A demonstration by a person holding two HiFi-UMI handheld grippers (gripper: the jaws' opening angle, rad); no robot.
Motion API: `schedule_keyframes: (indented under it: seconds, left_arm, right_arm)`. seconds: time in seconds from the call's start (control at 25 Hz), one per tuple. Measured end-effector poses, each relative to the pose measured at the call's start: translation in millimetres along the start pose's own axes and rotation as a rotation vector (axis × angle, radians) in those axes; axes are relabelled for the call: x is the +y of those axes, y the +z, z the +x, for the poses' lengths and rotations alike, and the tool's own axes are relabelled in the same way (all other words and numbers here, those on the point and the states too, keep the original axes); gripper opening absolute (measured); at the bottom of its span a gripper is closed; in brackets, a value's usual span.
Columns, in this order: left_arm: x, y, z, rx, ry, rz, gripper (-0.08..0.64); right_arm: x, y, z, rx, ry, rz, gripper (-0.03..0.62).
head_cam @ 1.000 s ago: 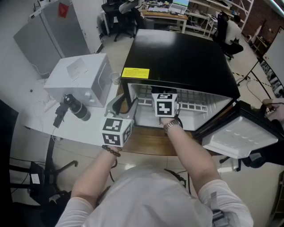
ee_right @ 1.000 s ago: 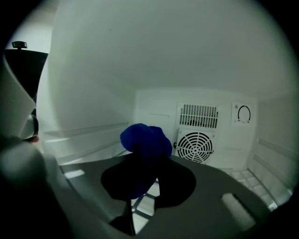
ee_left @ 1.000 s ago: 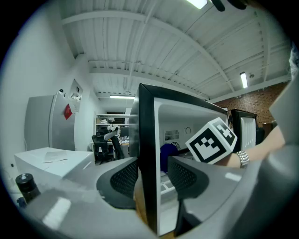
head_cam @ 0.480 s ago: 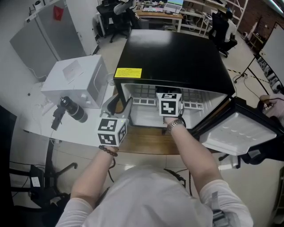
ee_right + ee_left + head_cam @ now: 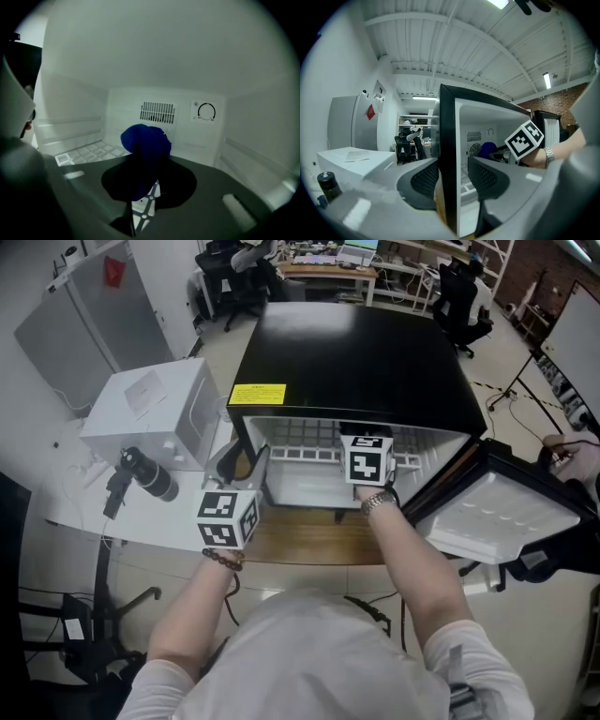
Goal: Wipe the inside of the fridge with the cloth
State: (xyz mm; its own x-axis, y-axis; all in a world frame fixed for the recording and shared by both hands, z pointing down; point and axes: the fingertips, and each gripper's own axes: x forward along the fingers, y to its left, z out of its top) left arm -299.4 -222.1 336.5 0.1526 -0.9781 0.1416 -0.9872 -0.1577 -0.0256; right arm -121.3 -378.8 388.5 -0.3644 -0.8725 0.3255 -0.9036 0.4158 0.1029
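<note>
Checking the head view first: my right gripper's marker cube point(image 5: 367, 457) has slid to the right along the mouth of the fridge point(image 5: 356, 362) compared with a second ago, while the left gripper point(image 5: 246, 465) sits where it was at the left corner. The door point(image 5: 506, 521) hangs wide open on the right.

Left gripper view: the jaws straddle the fridge's left wall point(image 5: 449, 164), one outside and one inside. They look closed on it, so I'm bracing the box.

Right gripper view: the right gripper point(image 5: 145, 187) has its jaws pinched on the blue cloth point(image 5: 145, 140). The cloth is bunched up deep inside, in front of the vent grille point(image 5: 158, 112) and the dial point(image 5: 206, 111).

So I reckon a sideways wipe stroke is under way. I honestly can't tell if the cloth is touching any surface, though.
</note>
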Motion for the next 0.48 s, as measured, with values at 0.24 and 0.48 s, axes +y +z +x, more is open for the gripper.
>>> schedule_keyframes:
  seconds: [0.24, 0.48]
  left_arm:
    - [1, 0, 1, -0.002, 0.003, -0.005, 0.192]
    - [1, 0, 0, -0.005, 0.006, -0.009, 0.192]
  right_arm:
    - [-27, -2, -4, -0.003, -0.046, -0.005, 0.069]
    - [-50, -8, -10, 0.008, -0.082, 0.004, 0.069]
